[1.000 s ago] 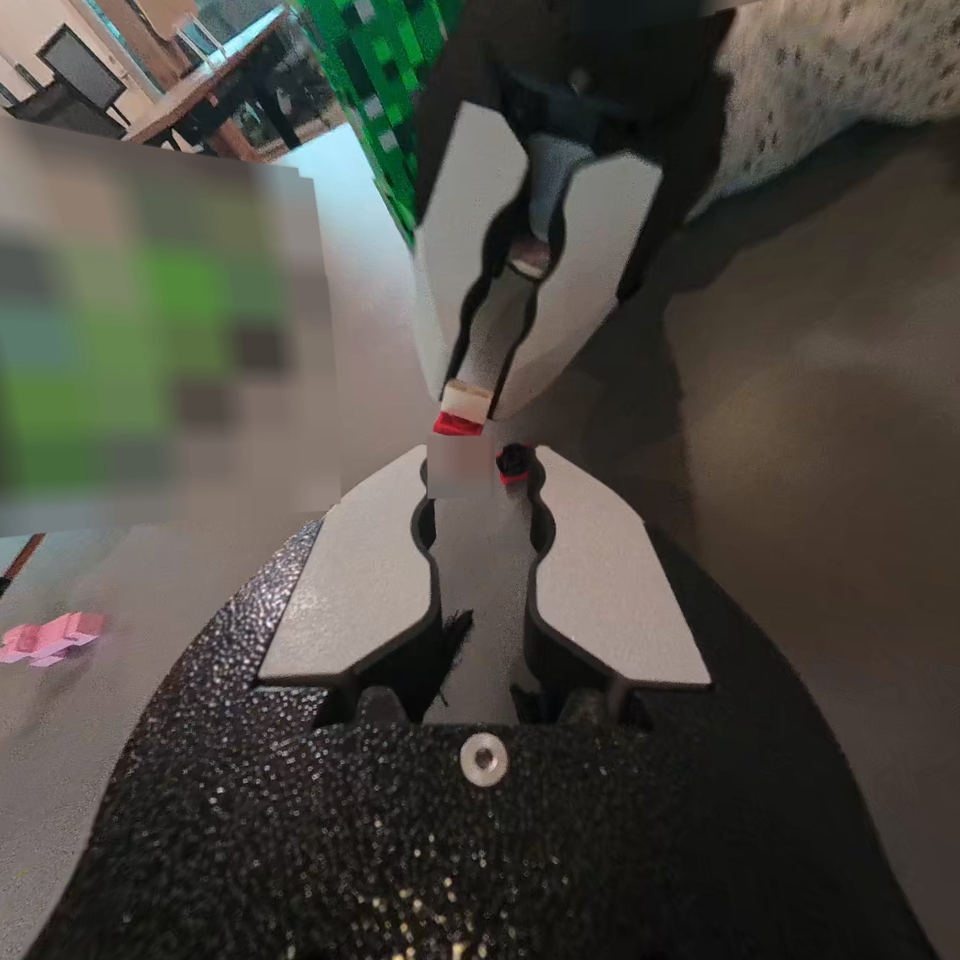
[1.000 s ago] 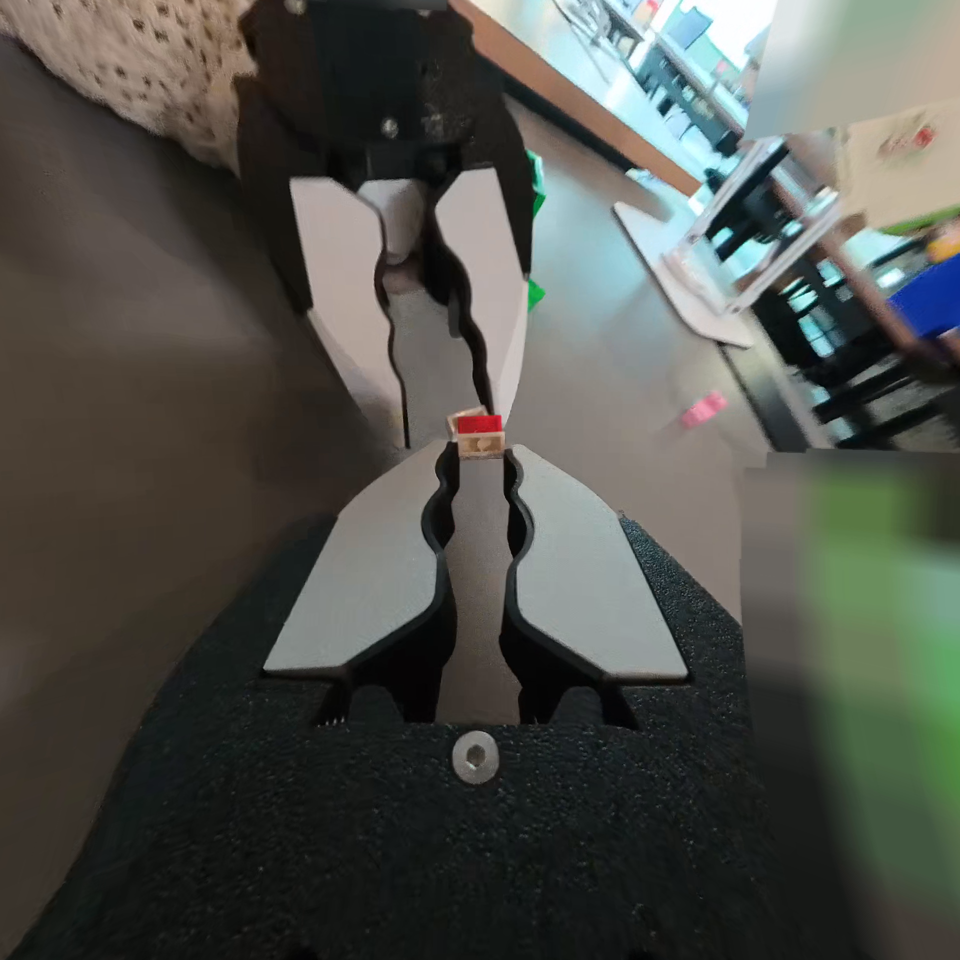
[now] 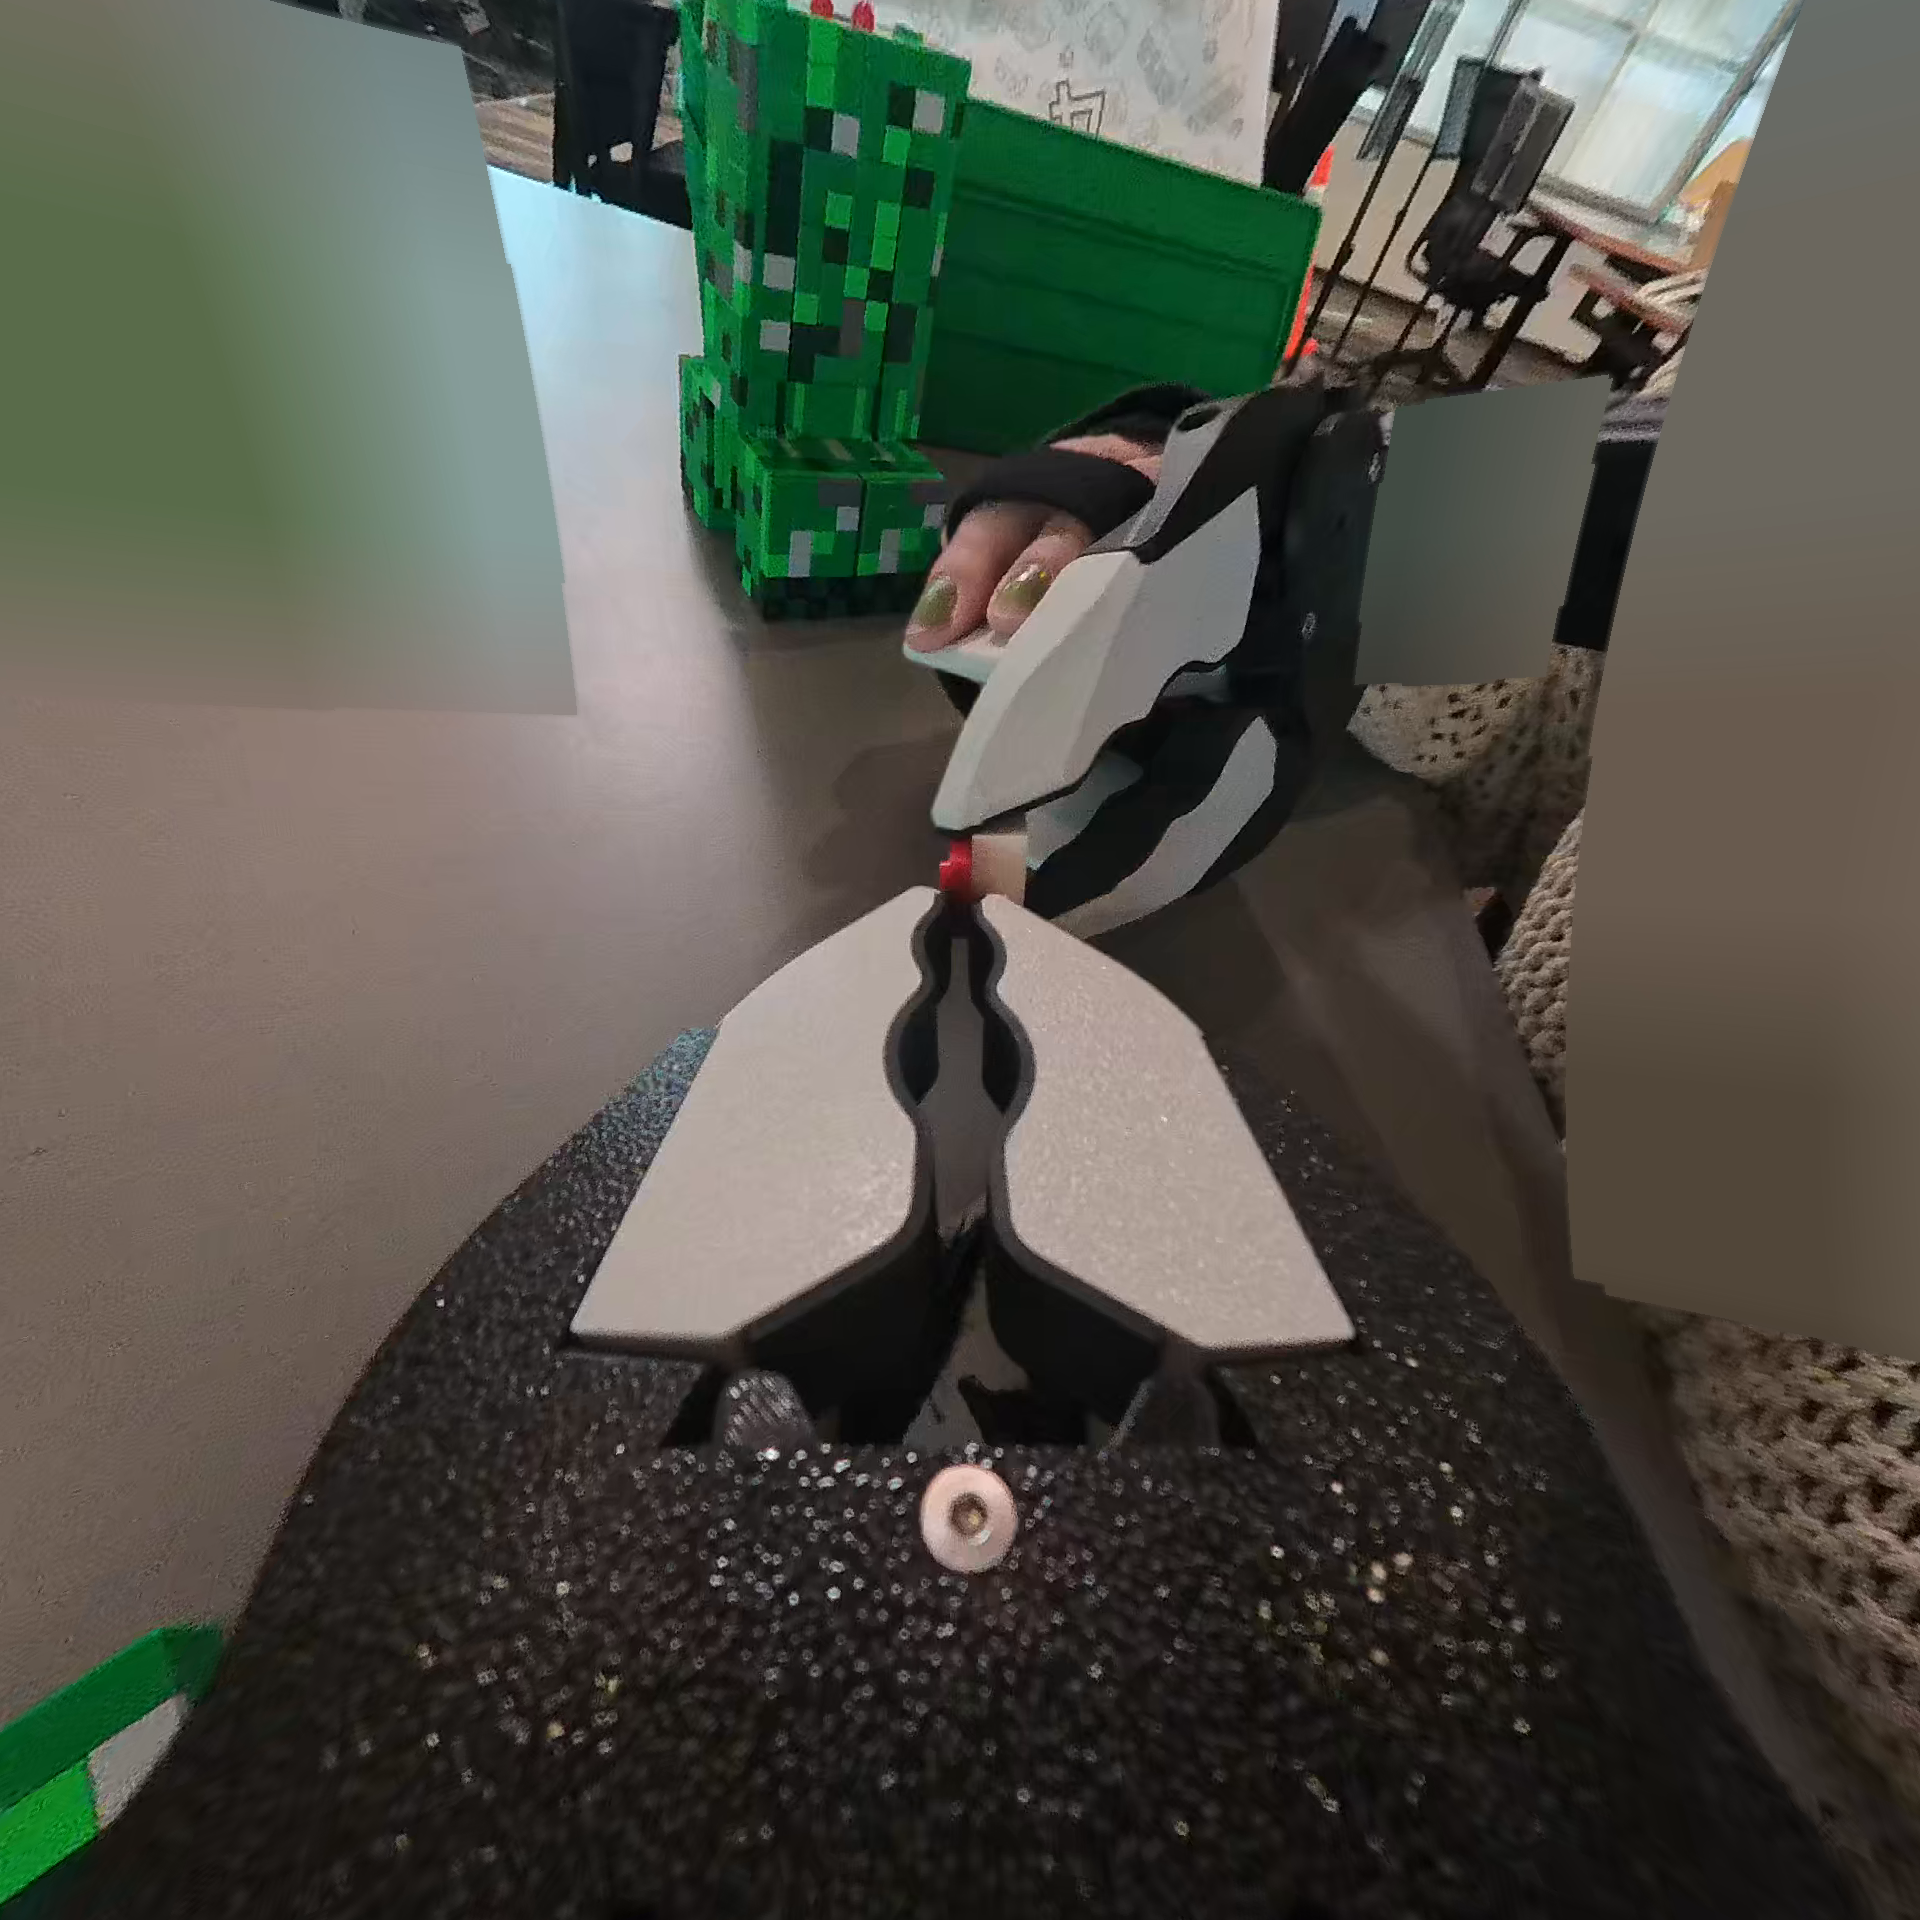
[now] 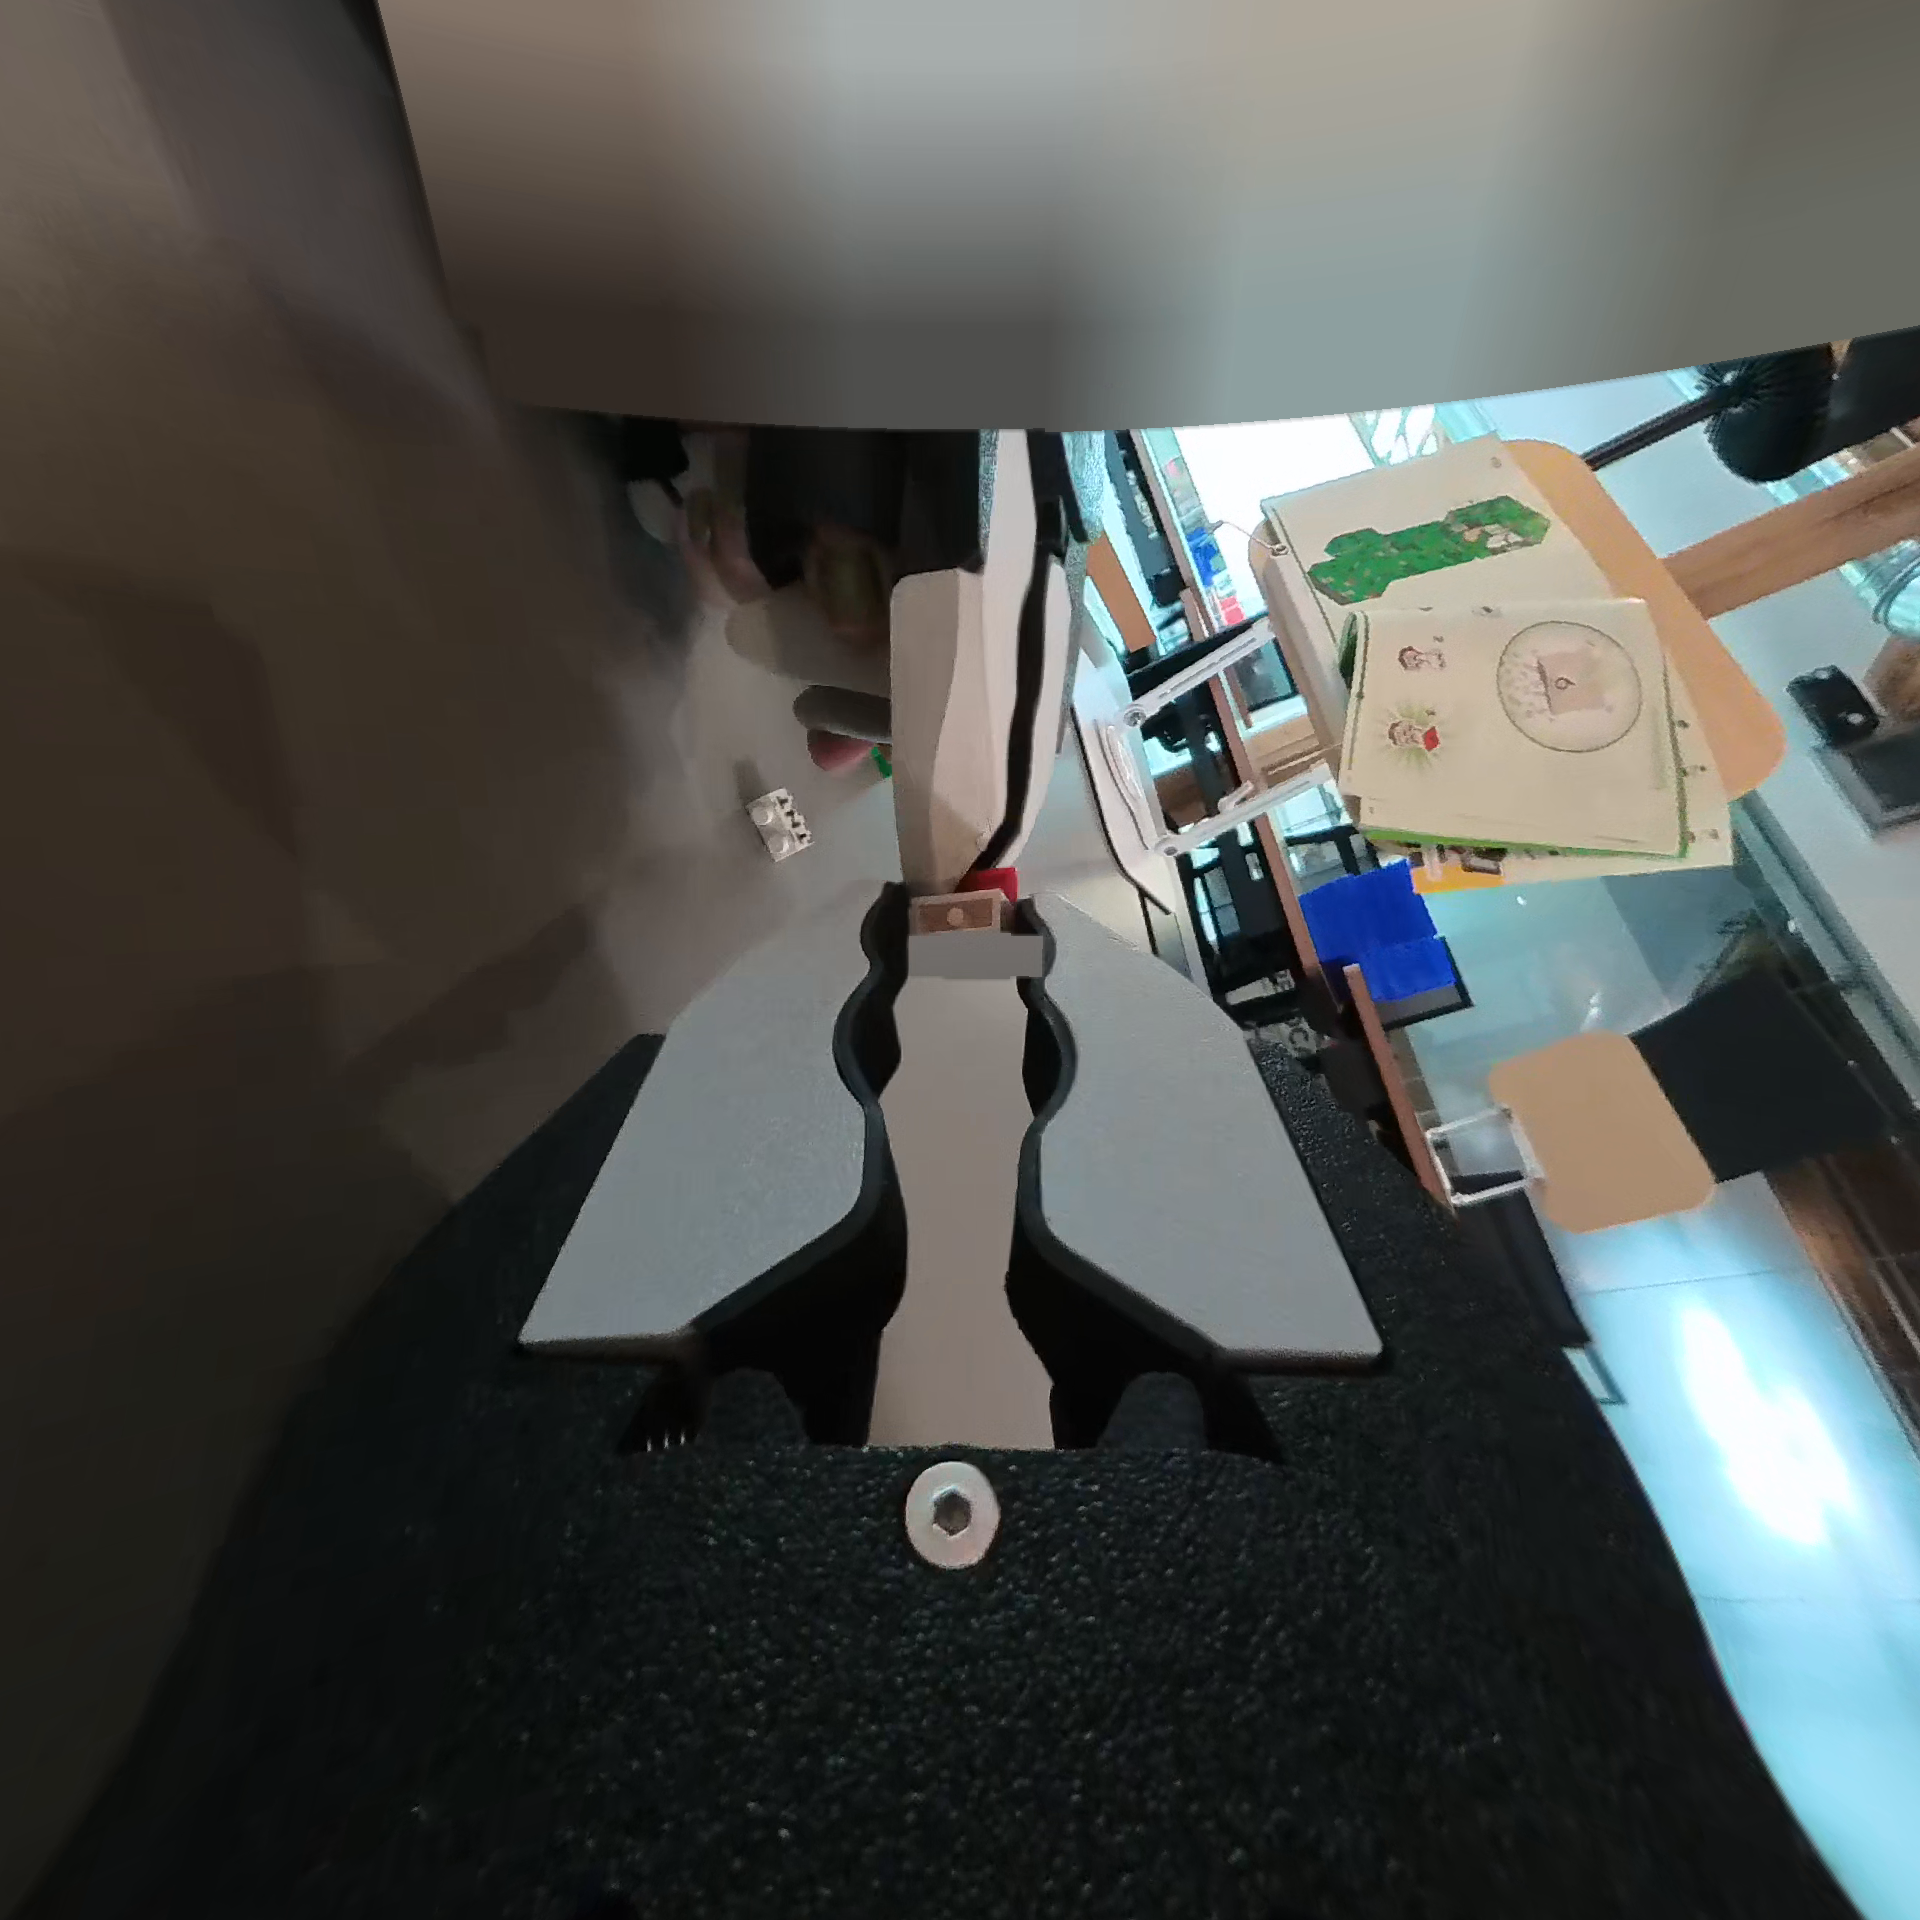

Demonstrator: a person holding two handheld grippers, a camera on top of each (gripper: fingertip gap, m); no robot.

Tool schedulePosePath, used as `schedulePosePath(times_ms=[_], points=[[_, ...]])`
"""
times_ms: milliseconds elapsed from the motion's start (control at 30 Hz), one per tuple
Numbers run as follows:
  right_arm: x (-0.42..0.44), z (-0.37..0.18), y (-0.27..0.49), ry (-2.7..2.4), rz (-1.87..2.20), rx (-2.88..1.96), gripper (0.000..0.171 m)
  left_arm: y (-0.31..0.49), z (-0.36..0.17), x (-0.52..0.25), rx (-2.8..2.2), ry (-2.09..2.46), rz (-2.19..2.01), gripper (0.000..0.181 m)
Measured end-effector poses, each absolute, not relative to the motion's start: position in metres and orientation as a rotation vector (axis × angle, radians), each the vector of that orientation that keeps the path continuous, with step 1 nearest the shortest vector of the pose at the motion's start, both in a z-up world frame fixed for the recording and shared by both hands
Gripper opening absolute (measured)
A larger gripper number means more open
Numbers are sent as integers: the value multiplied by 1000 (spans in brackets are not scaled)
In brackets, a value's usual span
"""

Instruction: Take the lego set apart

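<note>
Above the desk (image 3: 312, 935), our left tool (image 3: 957, 912) pinches the red piece (image 3: 955, 865) while our right tool (image 4: 961, 914) clamps the tan brick (image 4: 958, 916).

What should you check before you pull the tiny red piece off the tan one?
1. Left tool shut on the red piece: ok.
2. Right tool shut on the tan piece: ok.
3. Pieces already loosened: cannot tell.
4. Loose white brick lies off to the side of the tools: ok.
5. Green figure stands upright, behind the tools: ok.
</note>
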State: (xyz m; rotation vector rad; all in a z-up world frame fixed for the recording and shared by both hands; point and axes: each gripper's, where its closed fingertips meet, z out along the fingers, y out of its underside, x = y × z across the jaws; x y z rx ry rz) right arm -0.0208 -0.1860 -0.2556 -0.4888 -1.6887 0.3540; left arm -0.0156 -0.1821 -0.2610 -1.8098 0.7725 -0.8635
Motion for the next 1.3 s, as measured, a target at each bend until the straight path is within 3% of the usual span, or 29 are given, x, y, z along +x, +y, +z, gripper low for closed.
schedulePosePath(times_ms=[100, 267, 333, 567, 700, 900, 967, 1067, 1300], points=[[-19, -246, -191, -1668, 471, -533, 18, -188, -250, -13, -1753, 763, -994, 2], [-11, -214, -202, -1525, 1122, -761, 17, -190, -244, -13, -1669, 808, -982, 2], [-11, -215, -193, -1497, 1199, -838, 17, -187, -242, -16, -1663, 779, -967, 2], [-17, -278, -141, -1726, 711, -1129, 17, -168, -287, -45, -1929, 979, -386, 2], [-13, -305, -138, -1853, 615, -1259, 18, -172, -297, -40, -1956, 1020, -335, 4], [-11, -307, -135, -1828, 669, -1371, 19, -175, -304, -37, -1975, 1057, -344, 24], [-11, -306, -138, -1842, 707, -1372, 28, -176, -305, -34, -1965, 1065, -357, 27], [-11, -304, -145, -1860, 767, -1356, 37, -177, -298, -30, -1913, 1057, -370, 28], [-10, -303, -182, -2004, 862, -1191, 30, -166, -265, -44, -1746, 975, -321, 26]])
